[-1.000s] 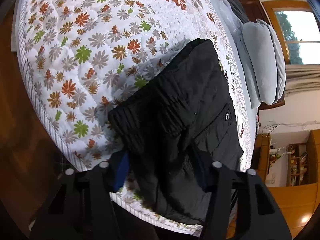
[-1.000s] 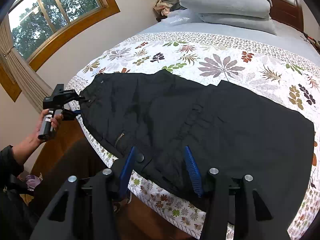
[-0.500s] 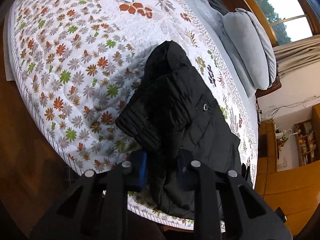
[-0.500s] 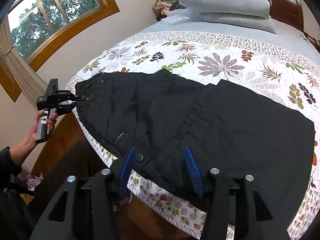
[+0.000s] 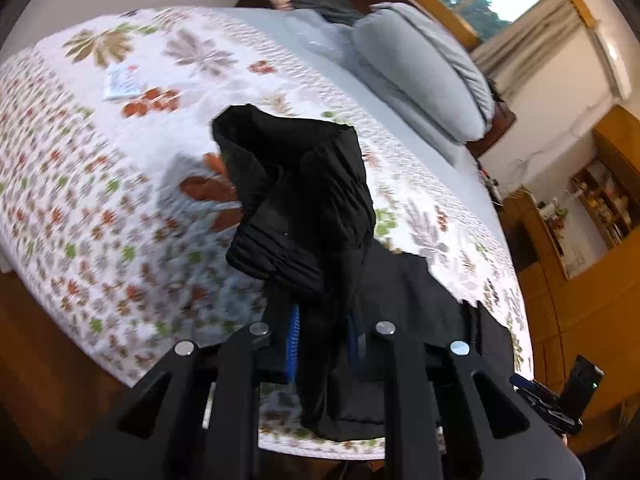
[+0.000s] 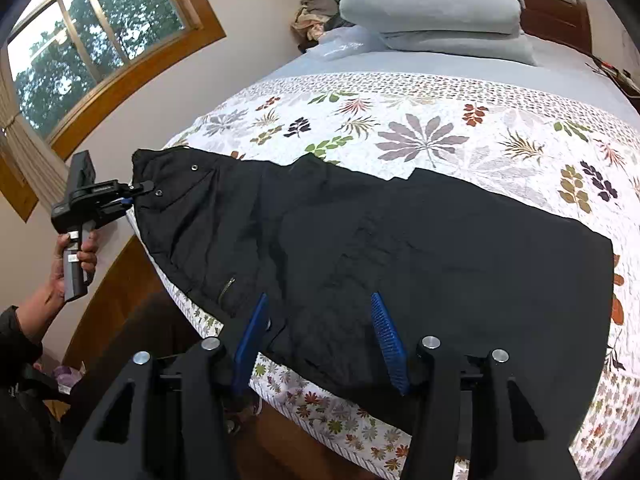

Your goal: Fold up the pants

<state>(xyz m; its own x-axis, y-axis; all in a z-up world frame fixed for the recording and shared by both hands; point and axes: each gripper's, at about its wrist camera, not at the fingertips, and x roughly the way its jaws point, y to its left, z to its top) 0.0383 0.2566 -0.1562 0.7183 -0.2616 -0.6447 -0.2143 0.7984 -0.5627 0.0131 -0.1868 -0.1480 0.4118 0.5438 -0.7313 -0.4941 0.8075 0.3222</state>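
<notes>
Above bed (image 6: 432, 96), pants (image 5: 304, 208) raised higher (left gripper (image 5: 322, 340))

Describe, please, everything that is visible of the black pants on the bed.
The black pants are of a matte, lightly creased fabric and lie spread across the floral quilt, near the bed's edge. A gathered waistband, metal snap buttons and a small zipper show at the waist end. The left hand-held gripper is shut on that waist end and lifts it off the quilt, so the cloth bunches and hangs between its fingers. The right hand-held gripper is open, with the near edge of the pants between its blue pads.
</notes>
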